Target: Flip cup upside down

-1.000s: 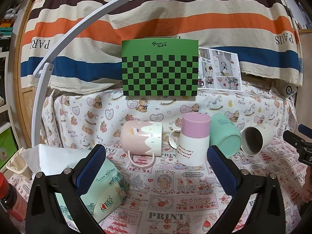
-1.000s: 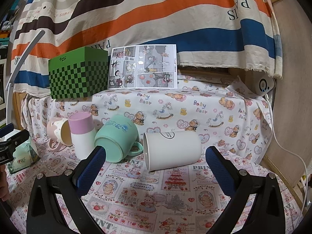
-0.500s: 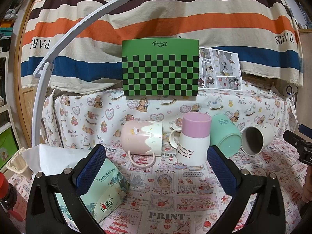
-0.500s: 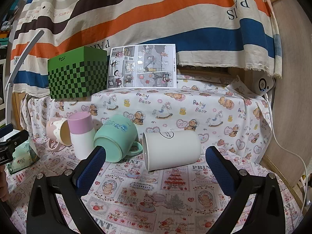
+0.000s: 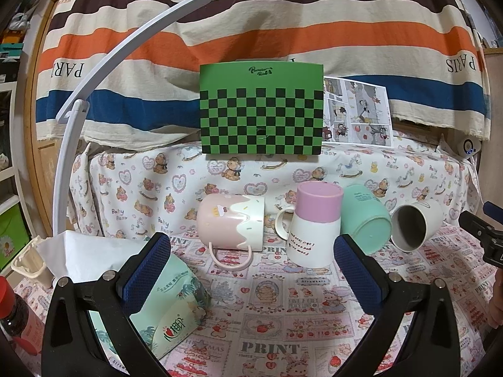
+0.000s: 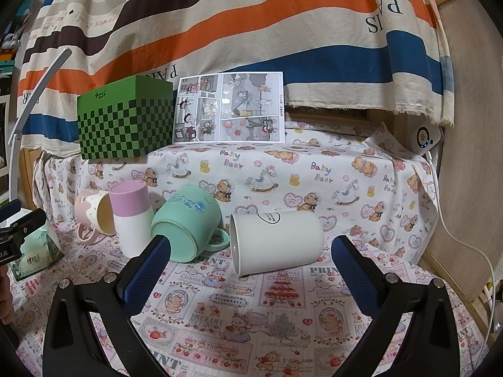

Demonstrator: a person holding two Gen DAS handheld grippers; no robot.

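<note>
Several cups sit in a row on the patterned tablecloth. A pink and cream mug [image 5: 231, 223] lies on its side. A pink-topped white cup [image 5: 314, 227] stands upside down. A teal mug [image 5: 364, 221] and a white cup [image 5: 414, 223] lie on their sides. In the right wrist view the white cup [image 6: 276, 238] lies just ahead between the fingers, with the teal mug [image 6: 188, 223] to its left. My left gripper [image 5: 251, 270] is open and empty, short of the cups. My right gripper [image 6: 251, 267] is open and empty.
A green checkered box [image 5: 261, 111] and a comic sheet [image 5: 358, 110] stand on the raised ledge behind. A tissue pack [image 5: 169, 308] lies by the left finger. A white curved lamp arm [image 5: 94, 94] rises at left. A red-capped bottle [image 5: 12, 311] stands at far left.
Both grippers have crept slightly closer to the cups. Nothing was grasped or moved.
</note>
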